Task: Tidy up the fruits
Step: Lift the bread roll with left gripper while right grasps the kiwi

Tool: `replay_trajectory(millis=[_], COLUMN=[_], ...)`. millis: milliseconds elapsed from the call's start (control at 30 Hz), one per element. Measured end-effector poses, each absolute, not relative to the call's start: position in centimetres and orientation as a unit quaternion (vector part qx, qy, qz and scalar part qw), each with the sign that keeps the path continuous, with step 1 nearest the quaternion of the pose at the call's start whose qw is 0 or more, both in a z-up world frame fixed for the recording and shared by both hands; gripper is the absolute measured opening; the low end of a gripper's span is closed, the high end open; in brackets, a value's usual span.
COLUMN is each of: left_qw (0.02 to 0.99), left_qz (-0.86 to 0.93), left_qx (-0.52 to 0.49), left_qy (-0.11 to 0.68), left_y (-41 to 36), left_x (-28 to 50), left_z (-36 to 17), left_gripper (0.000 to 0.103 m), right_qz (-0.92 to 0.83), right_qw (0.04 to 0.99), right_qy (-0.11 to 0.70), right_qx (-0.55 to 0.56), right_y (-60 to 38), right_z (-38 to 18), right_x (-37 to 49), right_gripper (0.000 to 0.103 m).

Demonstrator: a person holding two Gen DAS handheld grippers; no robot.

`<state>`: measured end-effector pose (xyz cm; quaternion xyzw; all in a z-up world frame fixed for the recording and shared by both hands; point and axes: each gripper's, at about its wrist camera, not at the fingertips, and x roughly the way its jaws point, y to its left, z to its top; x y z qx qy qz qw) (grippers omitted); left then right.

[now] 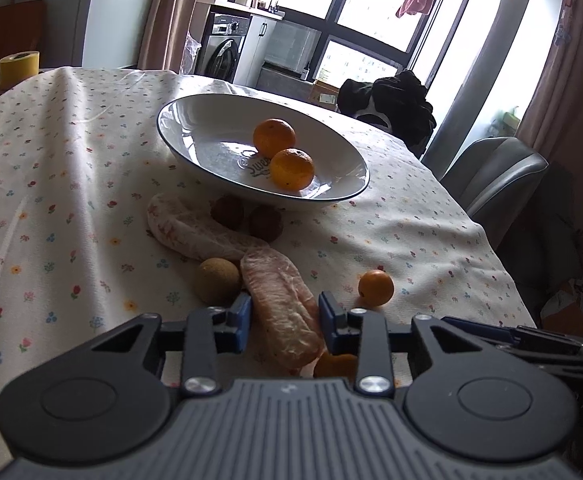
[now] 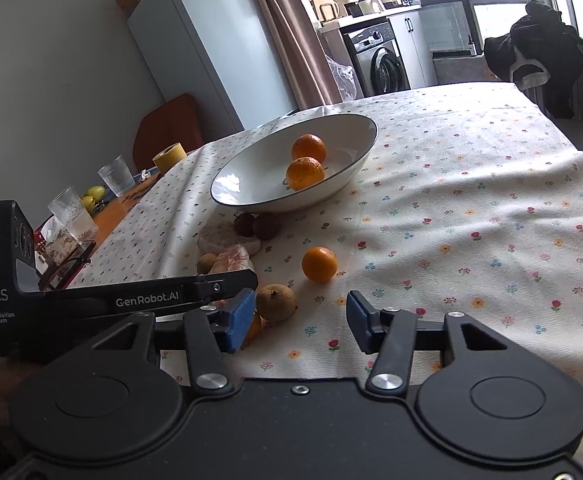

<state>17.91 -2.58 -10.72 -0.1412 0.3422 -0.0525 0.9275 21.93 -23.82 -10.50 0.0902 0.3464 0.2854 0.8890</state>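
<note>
Two oranges (image 1: 283, 152) already sit in the white bowl (image 1: 343, 152). Your left gripper (image 1: 285, 320) clenches the near pomelo segment (image 1: 279, 304); your right gripper (image 2: 301, 320) hangs released, nothing between its pads. Still on the tablecloth (image 2: 471, 240): another segment, longans, lychees, a small orange (image 2: 319, 264).

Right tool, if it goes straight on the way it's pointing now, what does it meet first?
Probably the flowered white tablecloth: nothing lies between the right tool's open fingers. The brown rough-skinned round fruit sits just left of that line, the loose small orange mandarin beyond; depth is hard to judge.
</note>
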Motion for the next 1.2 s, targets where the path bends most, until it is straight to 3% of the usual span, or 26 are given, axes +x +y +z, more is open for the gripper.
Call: replay_trajectory(millis=[733, 867, 1200], left_qw=[0.94, 0.942, 0.948], left_qz=[-0.05, -0.046, -0.038], left_qx=[-0.143, -0.145, -0.143], left_qy=[0.306, 0.3, 0.283], left_y=[-0.3, 0.2, 1.3], left_x=[15.3, 15.1, 15.3], left_z=[-7.8, -7.5, -6.3], left_gripper=[0.027, 0.027, 0.027], right_qz=[0.299, 0.298, 0.302], right_qw=[0.882, 0.878, 0.887], right_qy=[0.359, 0.369, 0.345], right_qx=[0.067, 0.061, 0.064], right_y=[-20.5, -20.0, -19.8], right_z=[-11.0, -11.3, -9.5], right_x=[23.4, 23.7, 24.5], right_gripper=[0.041, 0.025, 0.025])
